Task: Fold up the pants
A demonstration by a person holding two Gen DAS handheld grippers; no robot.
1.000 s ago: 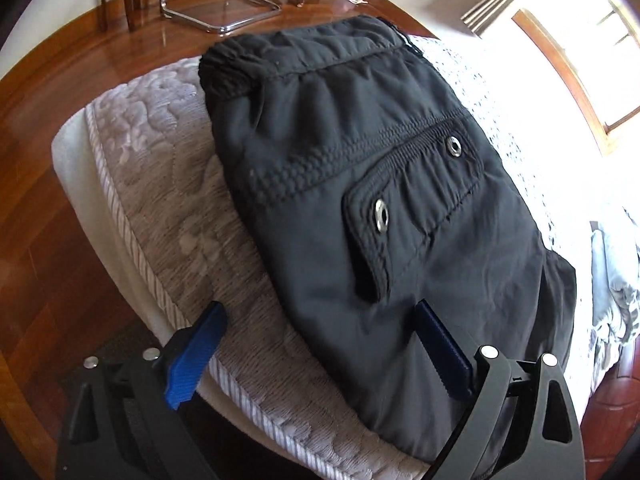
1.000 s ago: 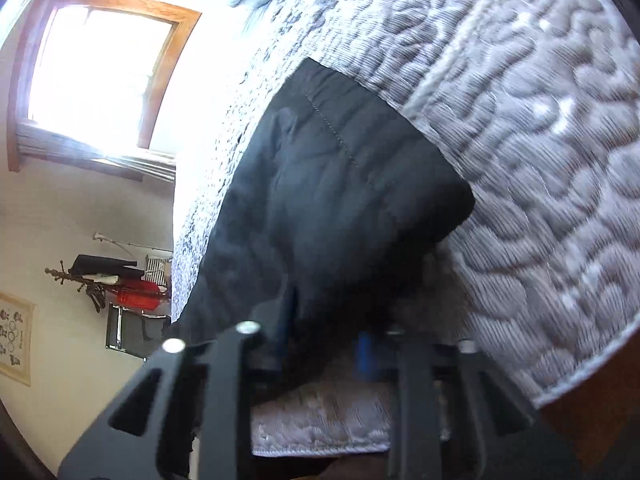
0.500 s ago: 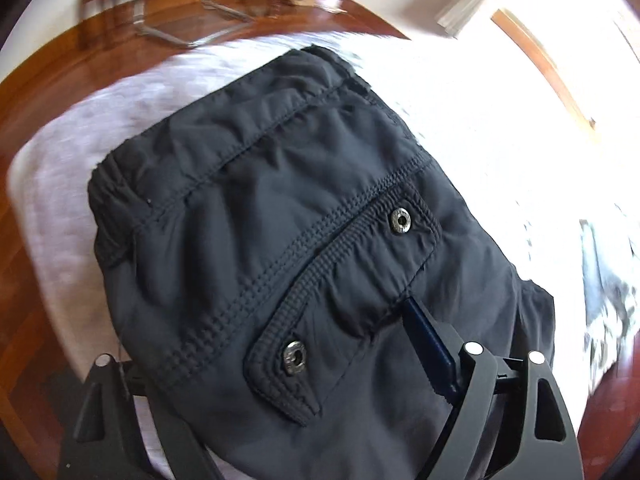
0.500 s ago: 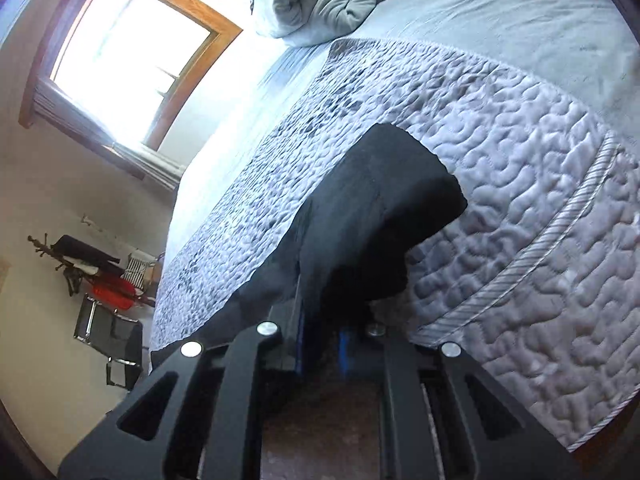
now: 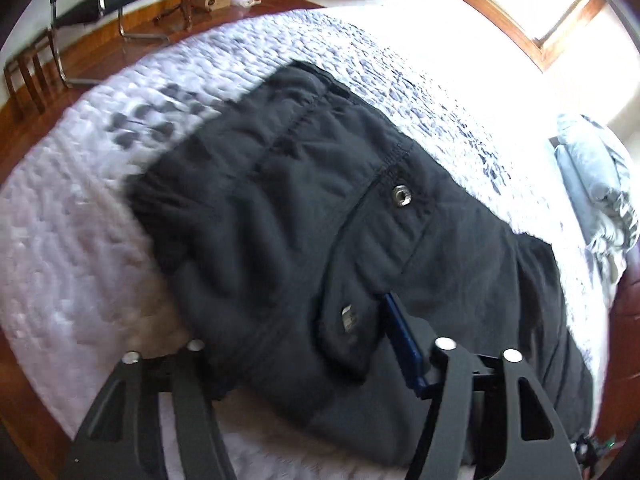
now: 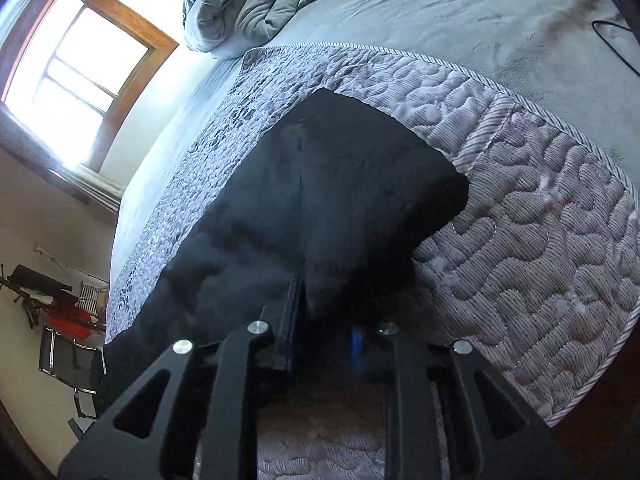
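We lift the pants (image 5: pixel 320 216) evenly off the bed (image 5: pixel 80 216): left gripper (image 5: pixel 304 344) spread around one edge, right gripper (image 6: pixel 324 320) pinching another.

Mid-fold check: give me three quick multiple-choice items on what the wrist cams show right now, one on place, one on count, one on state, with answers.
1. Where do the pants lie?
A. on the quilted bed cover
B. on the wooden floor
C. over the chair

2. How many metal snaps show on the pocket flap?
A. none
B. two
C. five

3. What is the right gripper doing?
A. hanging open above the duvet
B. resting on the floor
C. pinching black fabric

Answers: 1 A, quilt shows around the pants; 2 B, one at each flap end; 3 C, cloth runs between its fingers.
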